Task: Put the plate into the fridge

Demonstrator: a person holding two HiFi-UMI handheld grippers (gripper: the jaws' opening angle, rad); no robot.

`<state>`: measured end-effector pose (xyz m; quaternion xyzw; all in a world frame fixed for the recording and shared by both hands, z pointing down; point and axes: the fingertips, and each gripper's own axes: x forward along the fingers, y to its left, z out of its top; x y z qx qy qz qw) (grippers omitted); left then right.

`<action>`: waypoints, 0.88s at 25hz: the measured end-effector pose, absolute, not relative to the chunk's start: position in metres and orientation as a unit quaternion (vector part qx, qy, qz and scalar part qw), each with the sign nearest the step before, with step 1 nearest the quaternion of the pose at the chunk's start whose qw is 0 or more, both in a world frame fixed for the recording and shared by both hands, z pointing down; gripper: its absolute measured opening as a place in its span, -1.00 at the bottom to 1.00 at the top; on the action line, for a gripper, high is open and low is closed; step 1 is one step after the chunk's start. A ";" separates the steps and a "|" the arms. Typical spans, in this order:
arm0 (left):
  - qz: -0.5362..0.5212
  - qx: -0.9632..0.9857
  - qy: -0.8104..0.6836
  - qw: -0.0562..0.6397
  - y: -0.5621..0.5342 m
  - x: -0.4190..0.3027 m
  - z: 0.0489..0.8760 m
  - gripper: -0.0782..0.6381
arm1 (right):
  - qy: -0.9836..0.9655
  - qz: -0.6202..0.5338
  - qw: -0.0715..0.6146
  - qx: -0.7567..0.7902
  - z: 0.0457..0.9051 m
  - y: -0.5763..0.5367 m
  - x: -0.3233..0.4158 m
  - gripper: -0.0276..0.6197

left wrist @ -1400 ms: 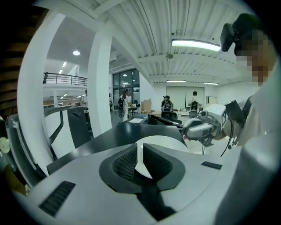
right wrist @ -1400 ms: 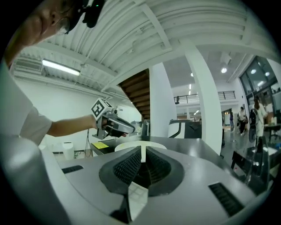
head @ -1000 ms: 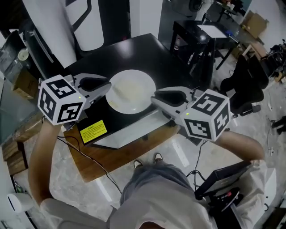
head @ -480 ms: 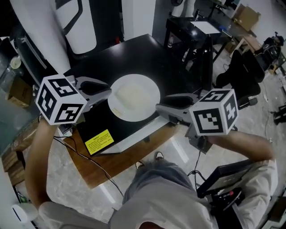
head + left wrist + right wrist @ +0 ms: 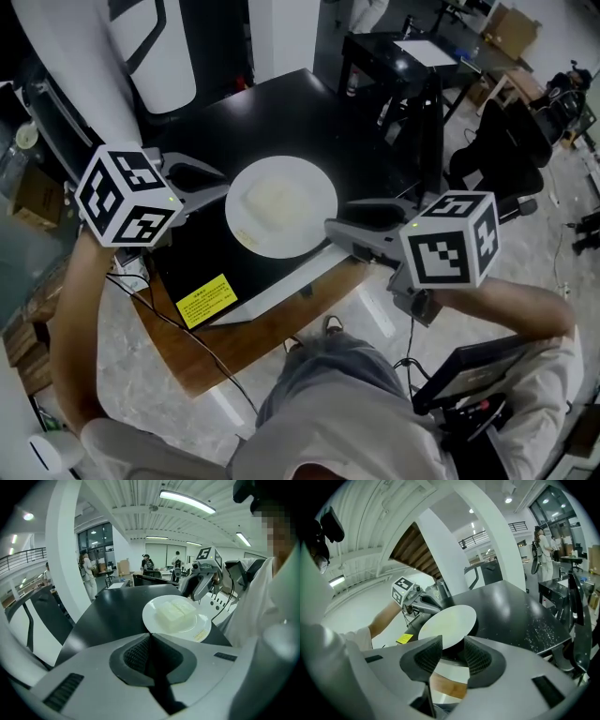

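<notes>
Plate: lying flat on the black top, pale food on it
Left gripper: jaws together, empty, just beside plate's left rim
Right gripper: jaws just opened wide, tips at plate's right rim, not pressing

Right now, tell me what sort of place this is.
Probably an open-plan lab or office hall, not a home kitchen: ceiling strip lights, a black desk with an office chair nearby, and people standing far back.
</notes>
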<state>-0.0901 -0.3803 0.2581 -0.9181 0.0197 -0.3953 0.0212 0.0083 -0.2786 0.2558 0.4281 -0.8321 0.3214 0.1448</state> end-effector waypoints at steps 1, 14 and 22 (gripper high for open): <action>-0.391 -0.920 0.019 0.024 -0.378 -0.087 0.259 -0.71 | -0.832 0.322 0.143 0.428 0.257 -0.277 0.009 -0.50; -0.391 -0.918 0.007 0.063 -0.367 -0.061 0.260 -0.71 | -0.818 0.403 0.074 0.404 0.259 -0.246 0.020 -0.50; -0.374 -0.925 0.024 0.065 -0.359 -0.059 0.259 -0.72 | -0.799 0.499 -0.083 0.325 0.251 -0.250 0.011 -0.65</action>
